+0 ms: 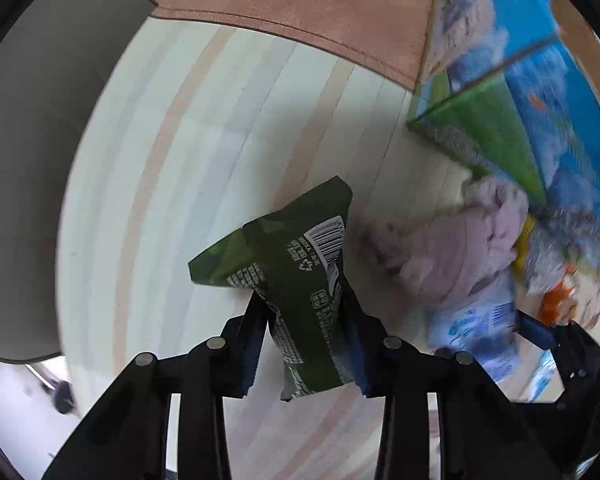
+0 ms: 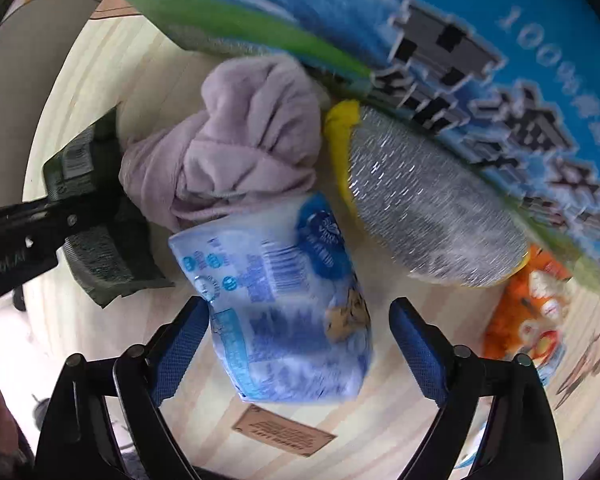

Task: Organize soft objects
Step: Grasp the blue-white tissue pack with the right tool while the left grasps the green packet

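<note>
My left gripper (image 1: pixel 306 344) pinches the green packet (image 1: pixel 288 276) low at centre of the left wrist view, pads pressed into its crumpled lower half; the packet stands on the striped tabletop (image 1: pixel 204 128). My right gripper (image 2: pixel 300 344) is spread around the blue-and-white soft pack (image 2: pixel 284 304) at lower centre of the right wrist view; one pad looks close against the pack's left side and the other stands clear, so I judge nothing is gripped there.

To do this well, I'd lift the packet straight up before travelling, and centre the right jaws on the pack before squeezing.

The lilac cloth (image 2: pixel 236 136) sits just beside both, touching the pack, and the silver pouch (image 2: pixel 428 200) lies against the printed box (image 2: pixel 480 40) to the upper right. Open tabletop lies to the left; the pink towel (image 1: pixel 300 8) borders the top.
</note>
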